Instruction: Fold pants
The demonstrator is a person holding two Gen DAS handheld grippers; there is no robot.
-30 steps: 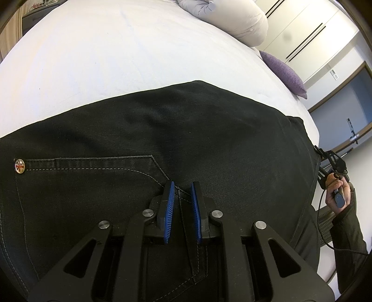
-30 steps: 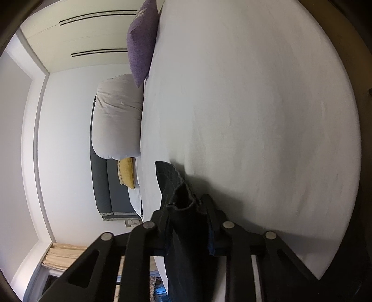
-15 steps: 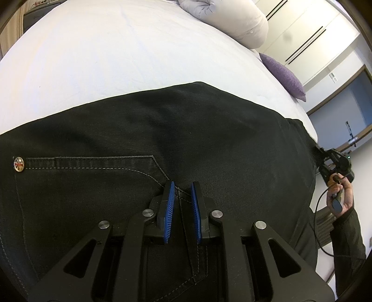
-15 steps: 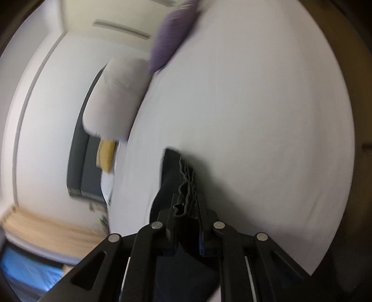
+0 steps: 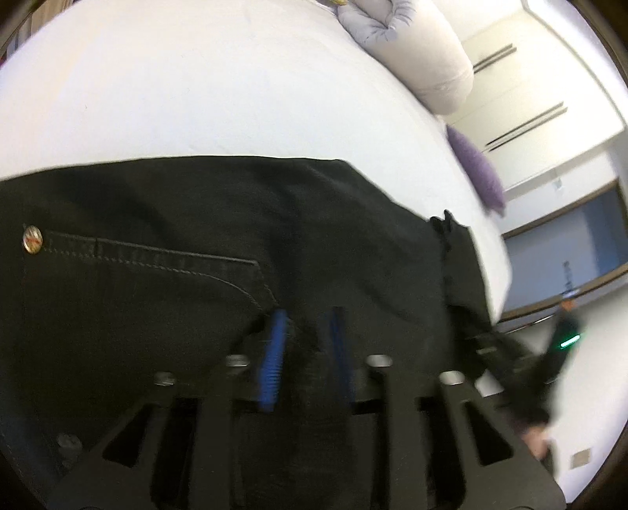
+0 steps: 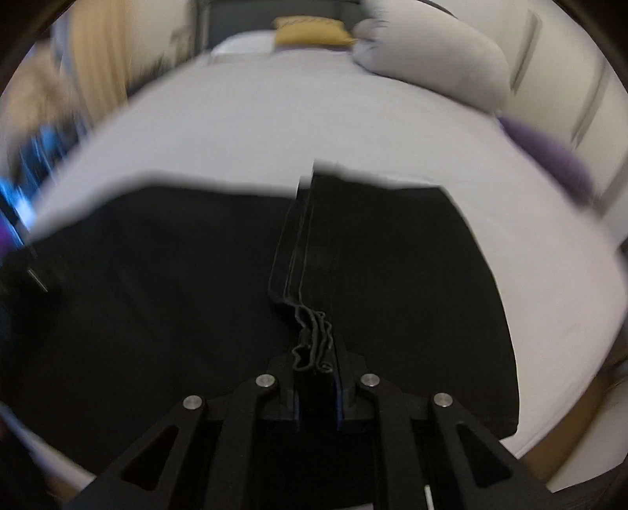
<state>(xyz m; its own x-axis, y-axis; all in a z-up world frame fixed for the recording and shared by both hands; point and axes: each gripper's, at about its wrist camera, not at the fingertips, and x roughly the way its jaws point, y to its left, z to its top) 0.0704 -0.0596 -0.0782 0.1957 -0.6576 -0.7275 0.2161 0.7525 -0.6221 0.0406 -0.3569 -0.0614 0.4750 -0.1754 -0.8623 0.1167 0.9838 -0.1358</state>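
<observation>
Black denim pants [image 5: 196, 243] lie across the white bed [image 5: 196, 86], with a stitched pocket and a metal rivet [image 5: 32, 238] at the left. My left gripper [image 5: 304, 341] sits at the waist end by the pocket corner, its blue pads pinching a ridge of cloth. In the right wrist view the pants [image 6: 412, 282] spread flat below, and my right gripper [image 6: 317, 368] is shut on a bunched stack of hem edges [image 6: 312, 341]. Both views are motion-blurred.
A long grey bolster pillow [image 5: 428, 66] and a purple cushion [image 5: 477, 172] lie at the head of the bed; a yellow cushion [image 6: 310, 29] shows in the right wrist view. White wardrobe doors [image 5: 530, 98] stand beyond. The bed edge [image 6: 569, 412] runs at lower right.
The right gripper has swung round with the hems, from facing along the bed edge to over the spread pants. The left gripper has shifted slightly, its pads now somewhat wider apart.
</observation>
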